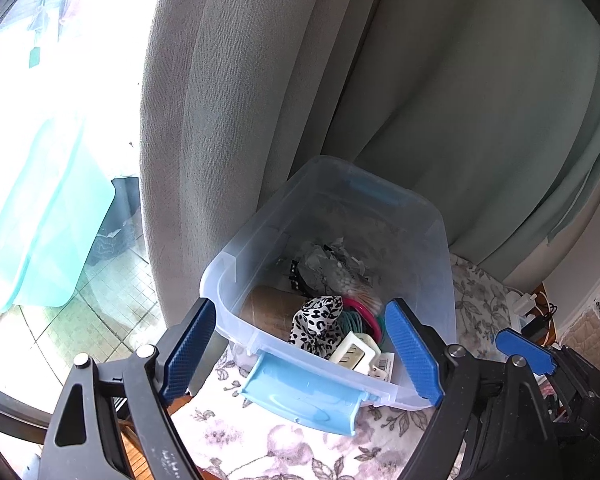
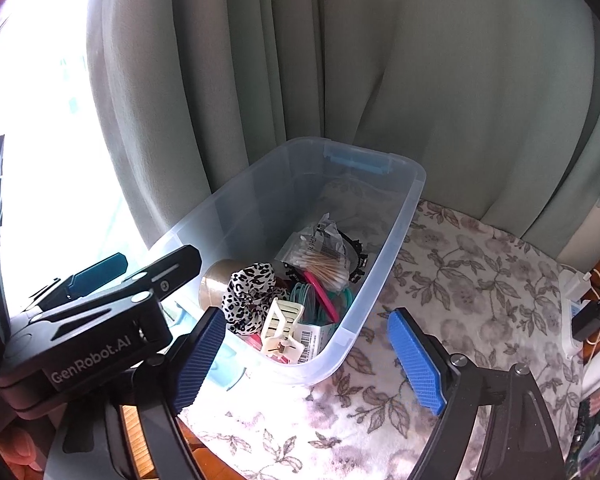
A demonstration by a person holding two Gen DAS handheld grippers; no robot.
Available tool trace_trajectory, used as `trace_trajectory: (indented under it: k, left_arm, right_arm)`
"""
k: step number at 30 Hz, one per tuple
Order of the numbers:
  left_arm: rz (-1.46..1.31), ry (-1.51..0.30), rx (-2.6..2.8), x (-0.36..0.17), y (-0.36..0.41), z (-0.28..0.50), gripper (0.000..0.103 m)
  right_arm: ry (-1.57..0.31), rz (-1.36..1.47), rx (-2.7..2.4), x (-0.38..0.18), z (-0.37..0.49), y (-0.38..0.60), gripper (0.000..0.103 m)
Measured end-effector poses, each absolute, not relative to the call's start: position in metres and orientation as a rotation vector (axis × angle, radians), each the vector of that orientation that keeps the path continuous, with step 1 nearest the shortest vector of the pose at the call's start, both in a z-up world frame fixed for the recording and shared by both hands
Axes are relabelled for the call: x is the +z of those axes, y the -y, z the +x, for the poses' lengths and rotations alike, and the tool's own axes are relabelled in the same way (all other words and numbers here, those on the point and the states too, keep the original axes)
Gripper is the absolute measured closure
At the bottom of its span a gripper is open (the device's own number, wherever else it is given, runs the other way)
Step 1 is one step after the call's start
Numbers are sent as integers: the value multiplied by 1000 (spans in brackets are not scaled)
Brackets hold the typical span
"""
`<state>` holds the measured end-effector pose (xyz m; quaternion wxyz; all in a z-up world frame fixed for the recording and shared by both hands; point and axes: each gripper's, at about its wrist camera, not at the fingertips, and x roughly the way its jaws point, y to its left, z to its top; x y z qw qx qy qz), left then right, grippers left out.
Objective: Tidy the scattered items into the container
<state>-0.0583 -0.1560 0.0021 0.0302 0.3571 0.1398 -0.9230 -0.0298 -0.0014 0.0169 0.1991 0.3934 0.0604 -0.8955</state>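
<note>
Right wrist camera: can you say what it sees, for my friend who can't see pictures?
A clear plastic bin on a flowered cloth holds a leopard-print scrunchie, a cream hair claw and a bag of cotton swabs. The open right gripper hangs empty before it, green curtains behind.

Blown-out window (image 1: 40, 80) glare at left; fisheye-warped, dark edges.

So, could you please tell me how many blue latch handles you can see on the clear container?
2: one latch hangs at the near end of the container, flipped outward over the floral cloth; the other latch sits at the far end by the curtain.
</note>
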Motion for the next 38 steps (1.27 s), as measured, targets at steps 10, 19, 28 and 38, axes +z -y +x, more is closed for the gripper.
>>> trace_trajectory:
  k: [10, 19, 28, 38]
  left_arm:
    - [1123, -456, -2845, 1, 159, -58, 13]
    - [1126, -460, -2847, 0, 159, -58, 8]
    - [1084, -472, -2820, 10, 138, -28, 8]
    - [1038, -516, -2743, 22, 113, 10, 8]
  right_arm:
    - [-171, 1102, -2516, 15, -31, 0, 0]
    - [-177, 1100, -2522, 14, -31, -1, 0]
    - [-180, 1103, -2534, 15, -31, -3, 0]
    - [-177, 1104, -2541, 15, -31, -4, 0]
